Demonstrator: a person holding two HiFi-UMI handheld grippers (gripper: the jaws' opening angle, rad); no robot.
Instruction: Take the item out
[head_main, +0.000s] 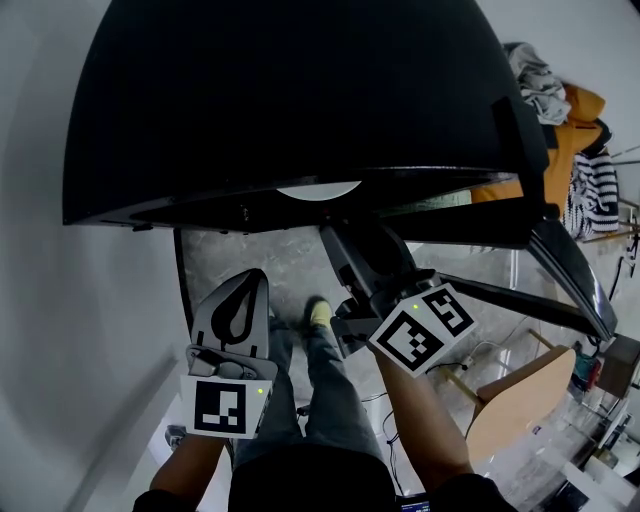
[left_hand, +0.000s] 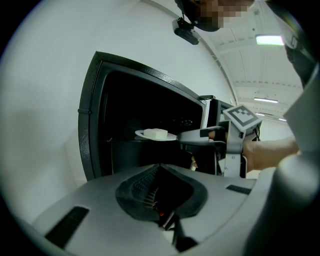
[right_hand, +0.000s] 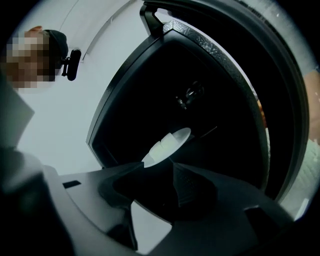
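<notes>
Held left gripper low and back, jaws pressed together on nothing, clear of black cabinet opening. Found white block lying on its plate inside. Posed right gripper at plate's near rim, jaws spread, unpressed, likely to pinch and draw it out.

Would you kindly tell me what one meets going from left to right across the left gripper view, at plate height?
Black frame → plate → right tongs → hand.
</notes>
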